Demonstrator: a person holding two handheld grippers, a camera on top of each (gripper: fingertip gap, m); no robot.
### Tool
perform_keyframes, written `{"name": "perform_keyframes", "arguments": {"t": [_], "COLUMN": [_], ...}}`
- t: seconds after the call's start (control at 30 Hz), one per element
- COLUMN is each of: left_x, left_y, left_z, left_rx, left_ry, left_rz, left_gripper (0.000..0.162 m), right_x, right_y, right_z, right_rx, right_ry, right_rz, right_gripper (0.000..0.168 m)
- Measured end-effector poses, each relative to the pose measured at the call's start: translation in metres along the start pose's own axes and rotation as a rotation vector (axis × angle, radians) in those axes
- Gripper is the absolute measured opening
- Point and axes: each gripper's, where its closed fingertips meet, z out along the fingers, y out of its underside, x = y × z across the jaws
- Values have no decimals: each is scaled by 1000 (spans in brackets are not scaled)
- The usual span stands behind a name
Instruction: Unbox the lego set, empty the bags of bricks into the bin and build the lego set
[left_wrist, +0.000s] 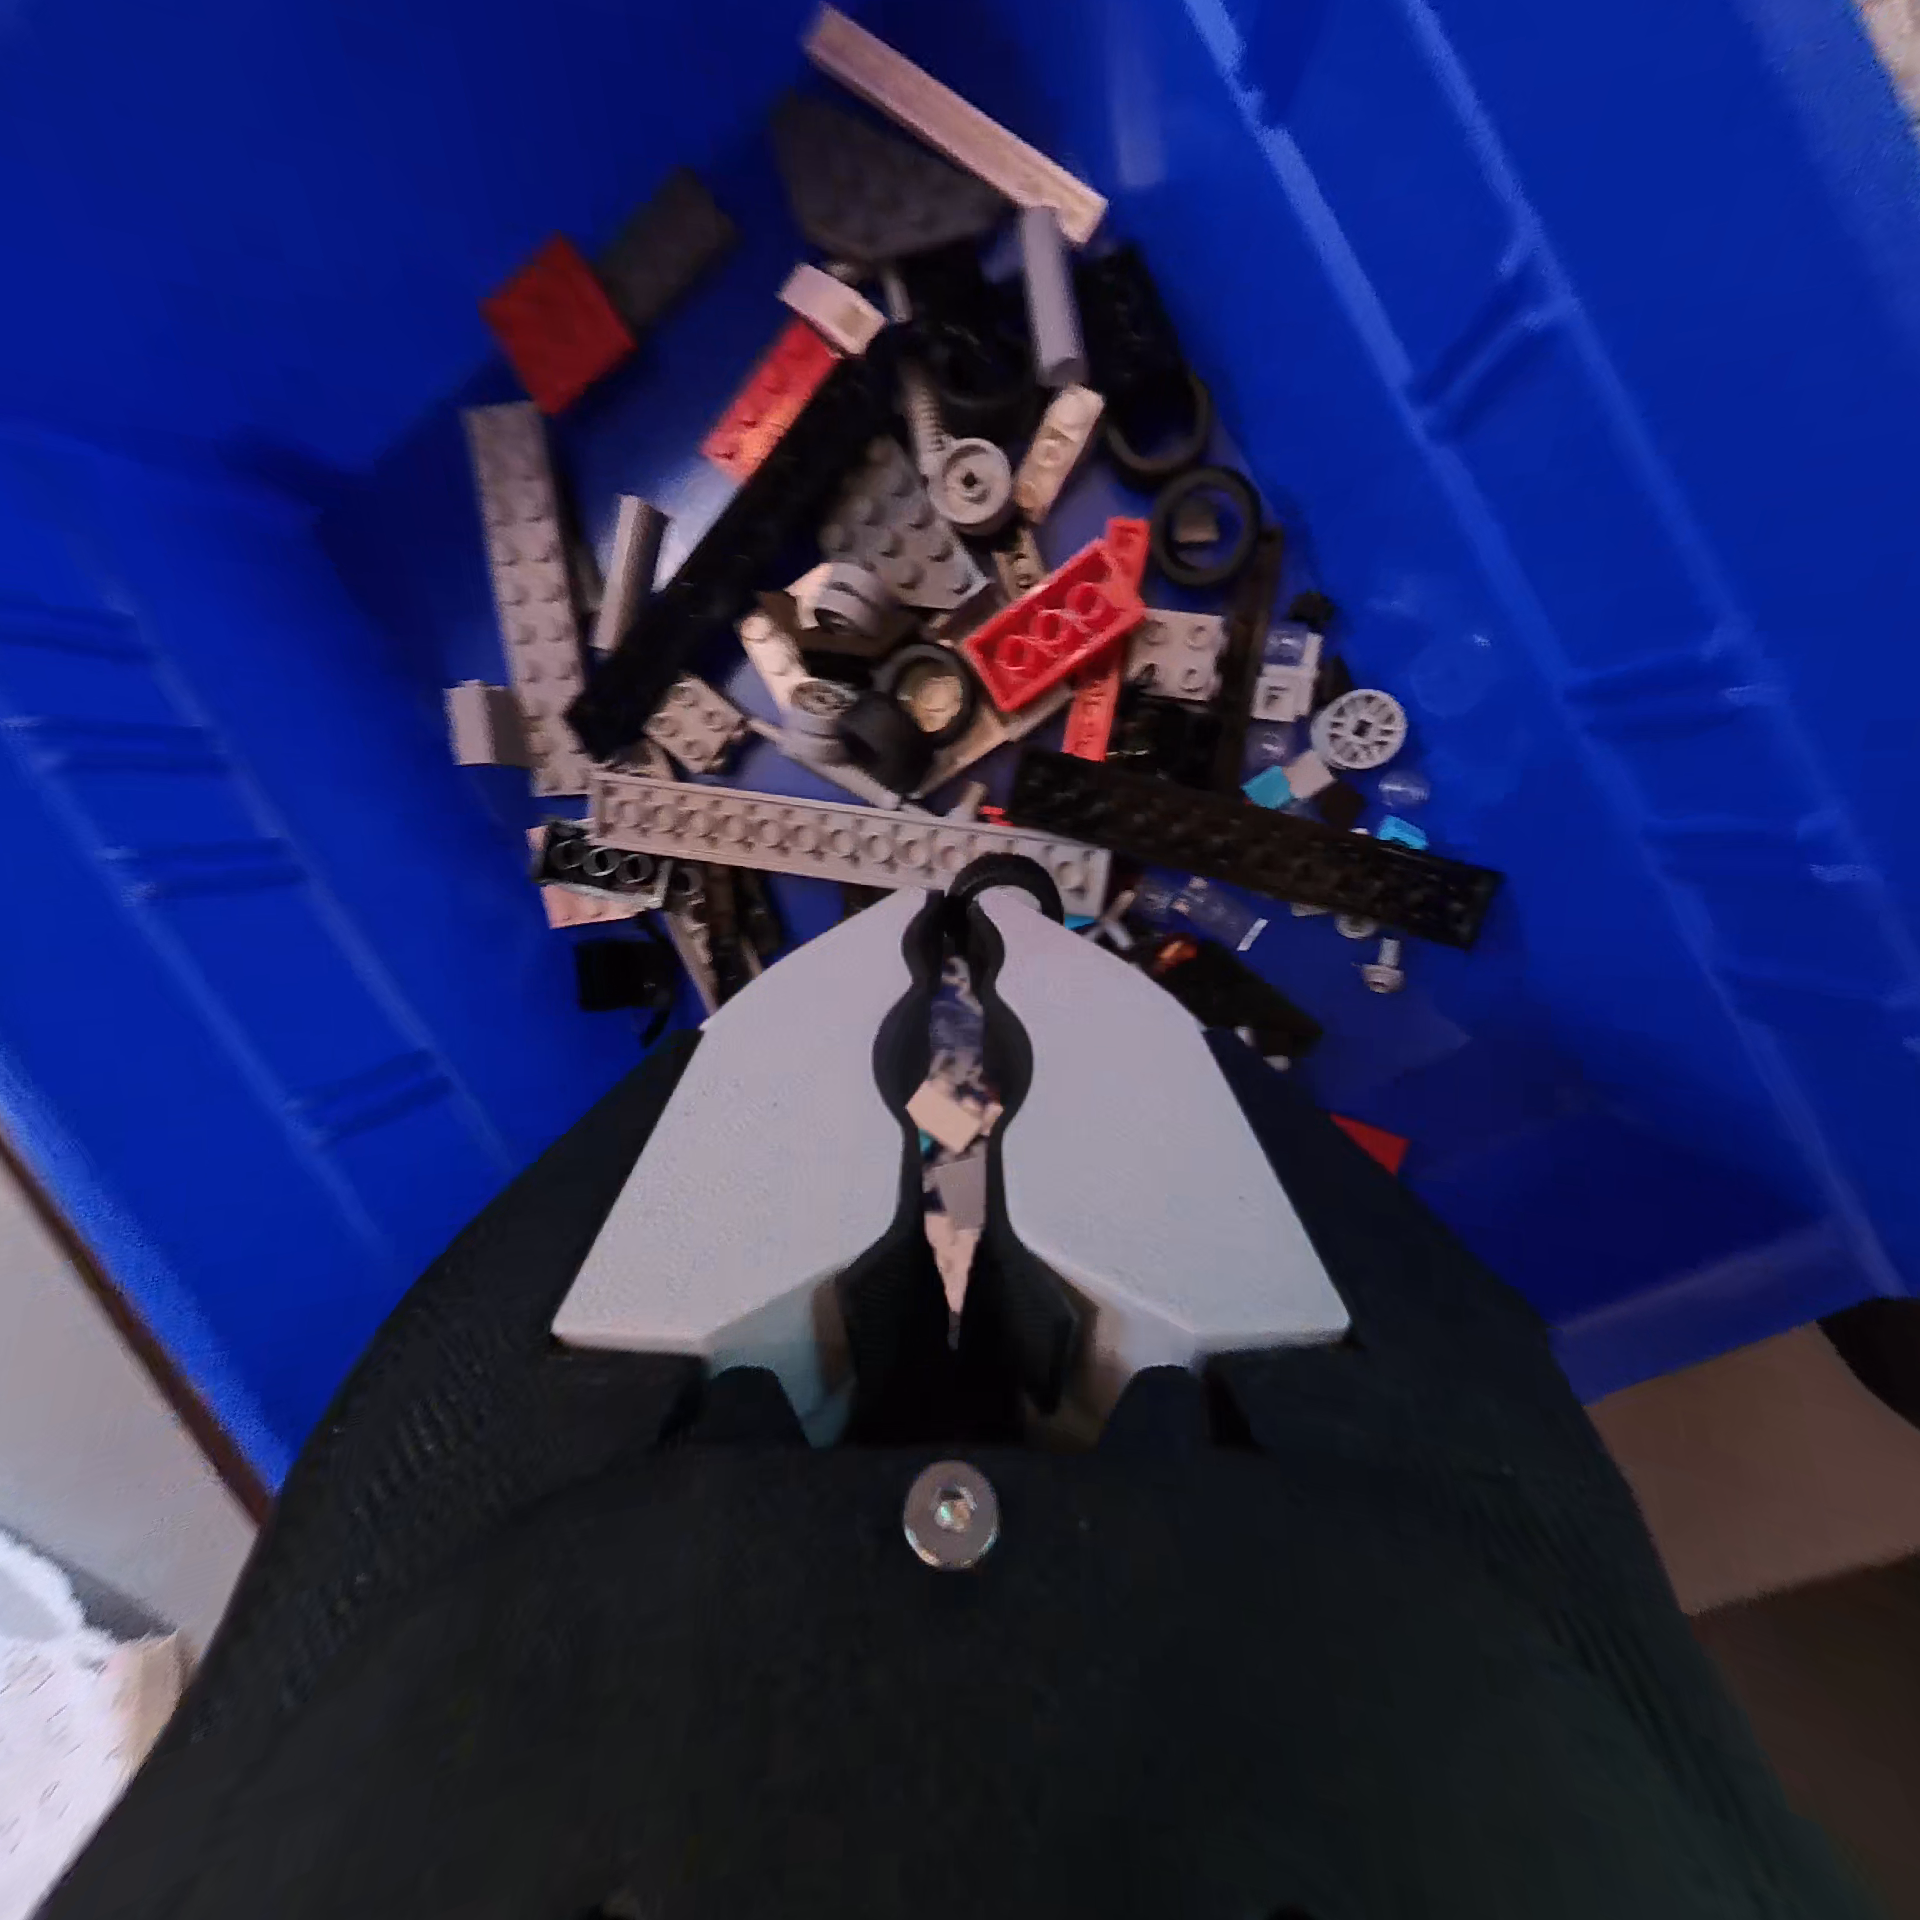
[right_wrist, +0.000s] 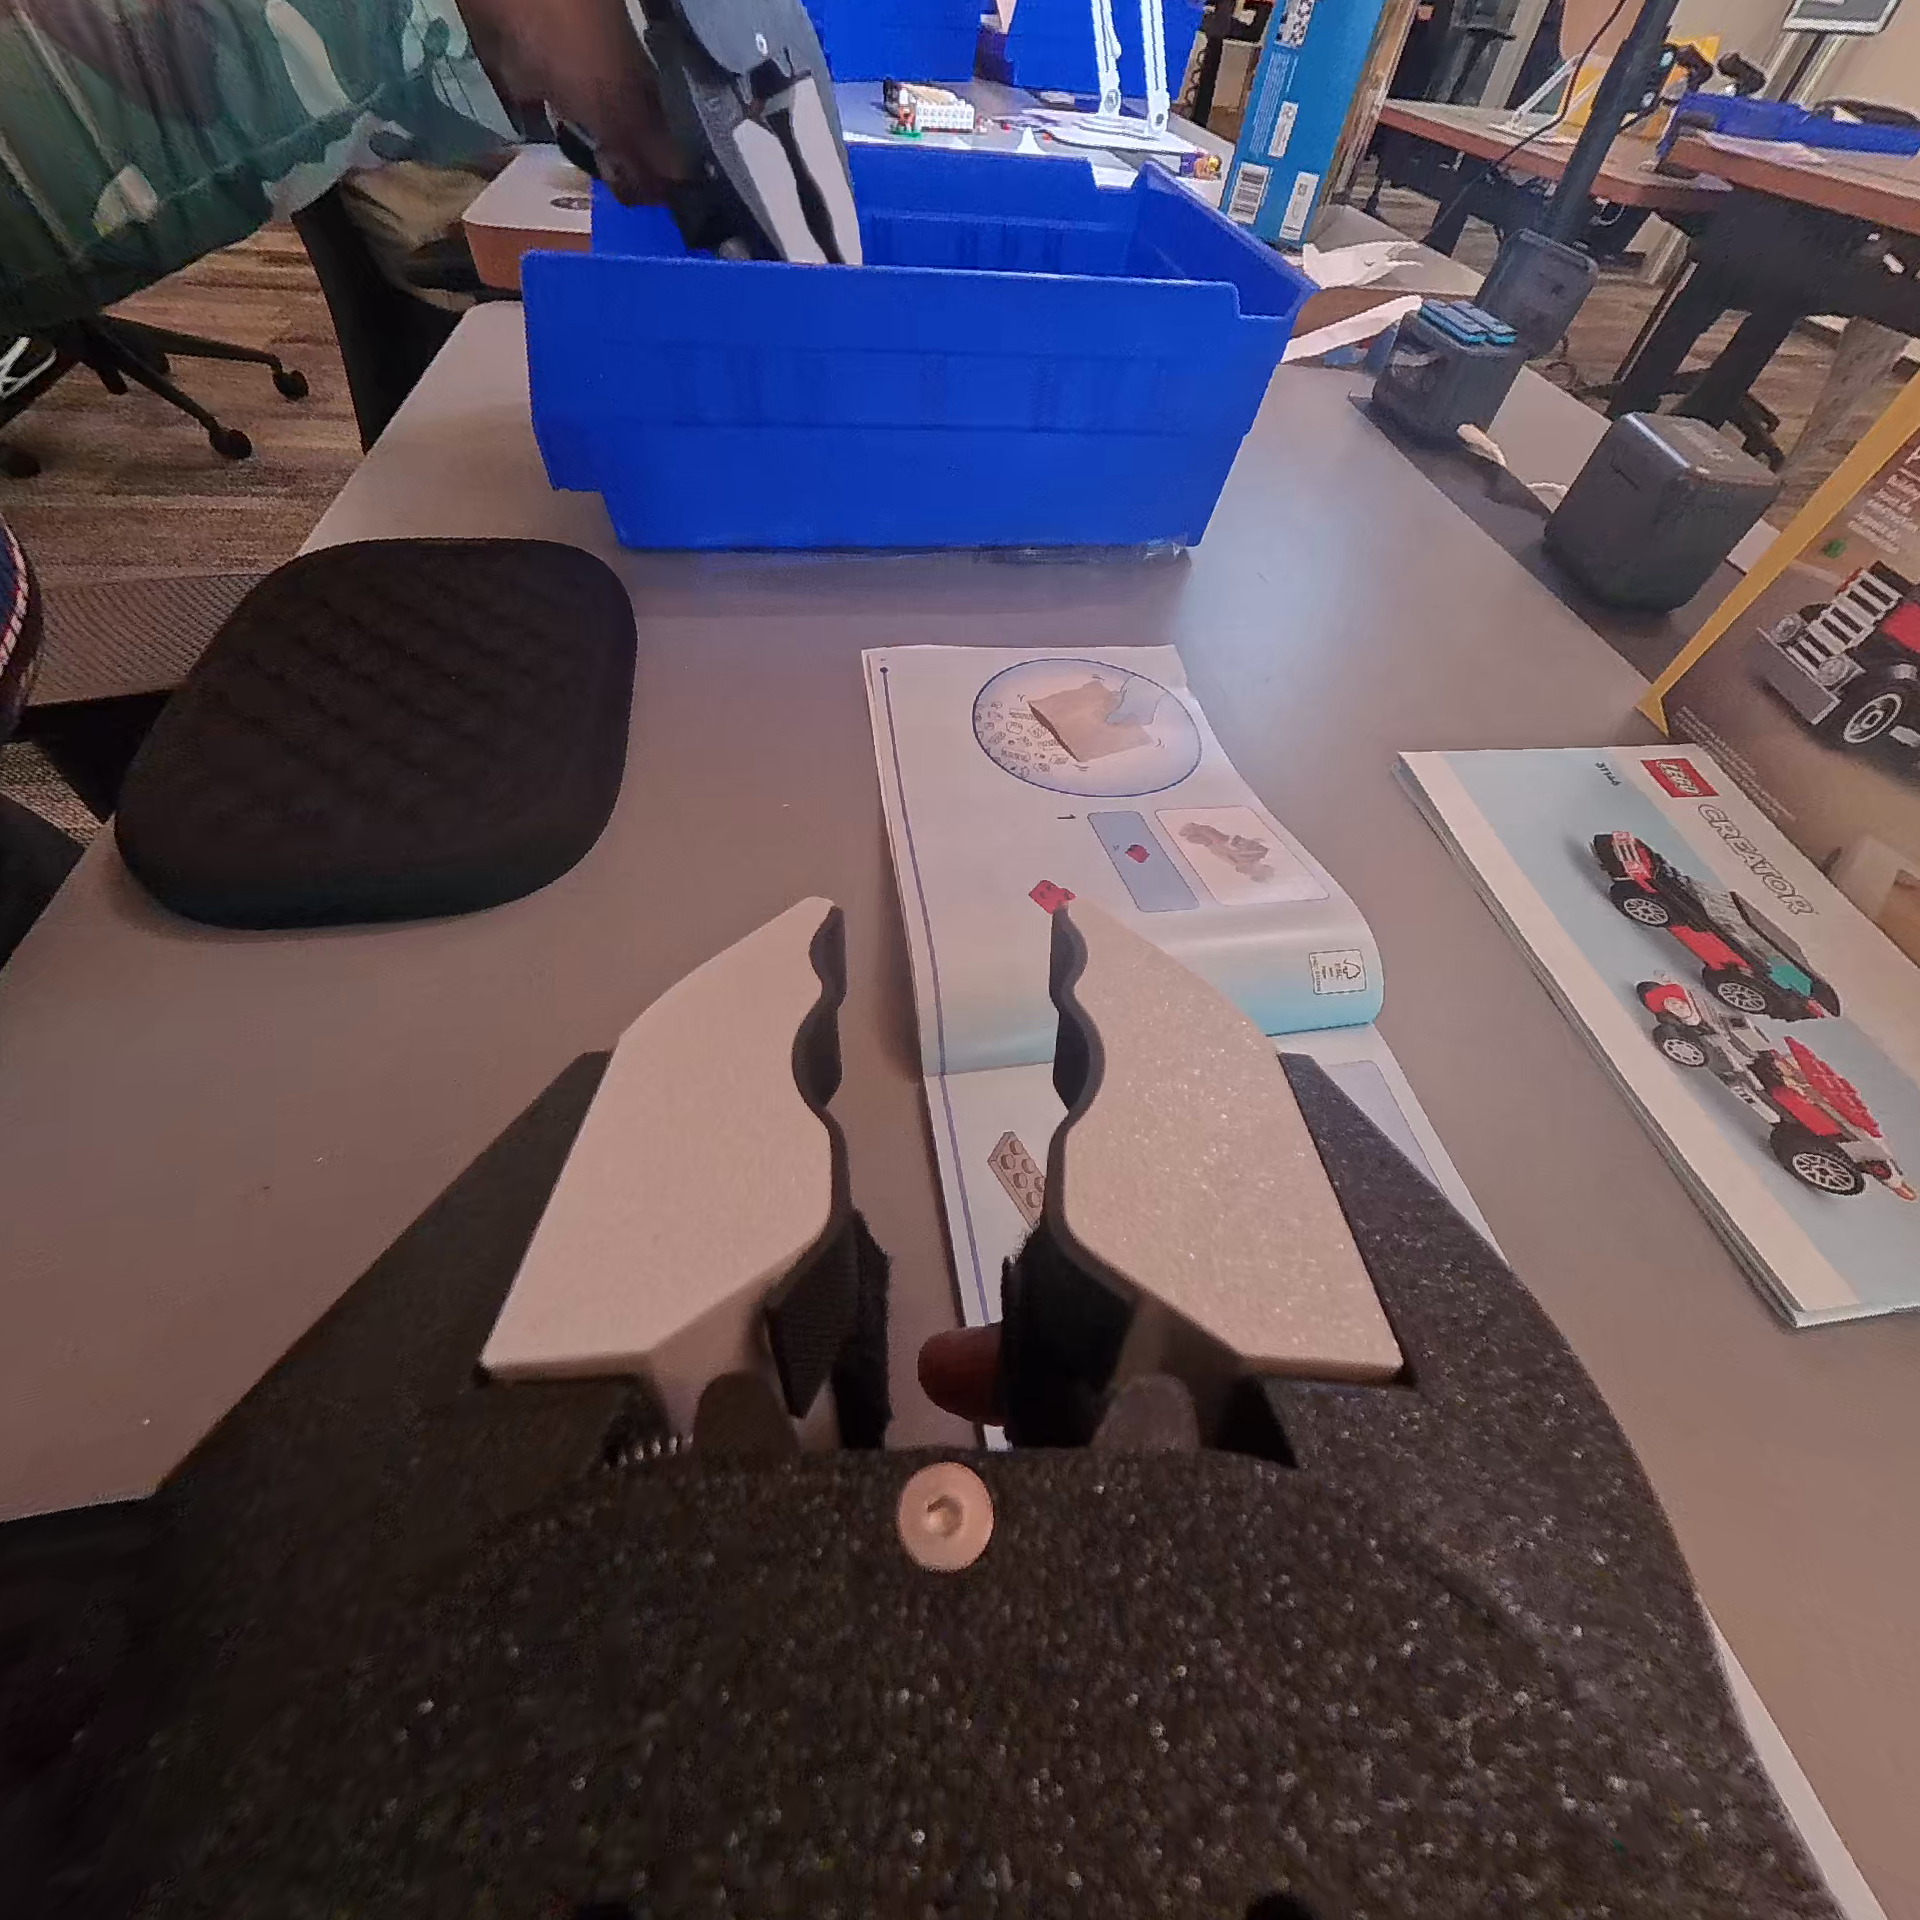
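Many loose bricks (left_wrist: 935, 623), blue bin (left_wrist: 1558, 520)

Left gripper (left_wrist: 977, 909) angled downward, fingers nearly closed, right gripper (right_wrist: 945, 920) held level, fingers parted

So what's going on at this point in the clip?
A person is partway into a lego build. The left gripper is down inside the blue bin of loose bricks, its jaws closed on a small black ring-shaped piece. The right gripper is open and empty above the open instruction booklet on the grey table. A second booklet lies to the right.
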Motion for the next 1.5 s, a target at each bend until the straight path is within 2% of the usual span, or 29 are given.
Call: {"name": "perform_keyframes", "arguments": {"t": [0.03,0.1,0.23,0.57,0.77,0.97,1.5], "left_x": [-3,1,18,39,53,56,56], "left_y": [2,7,18,38,41,43,44], "left_z": [-1,-2,0,11,10,10,10], "left_rx": [-8,-28,-71,-173,-190,-208,-267], "left_ry": [-14,8,92,159,239,236,226], "left_rz": [2,10,13,61,41,63,65], "left_gripper": [4,7,24,37,31,36,35], "right_x": [0,0,-1,-1,-1,-2,-4], "right_y": [0,0,0,-1,-1,-2,3], "right_z": [0,0,0,0,0,0,3], "right_rx": [2,3,1,-1,1,0,-23], "right_ry": [0,-1,-3,-3,-2,-3,-16], "right_rz": [1,2,-1,-5,-5,-9,-8], "right_gripper": [38,38,38,38,38,38,38]}}
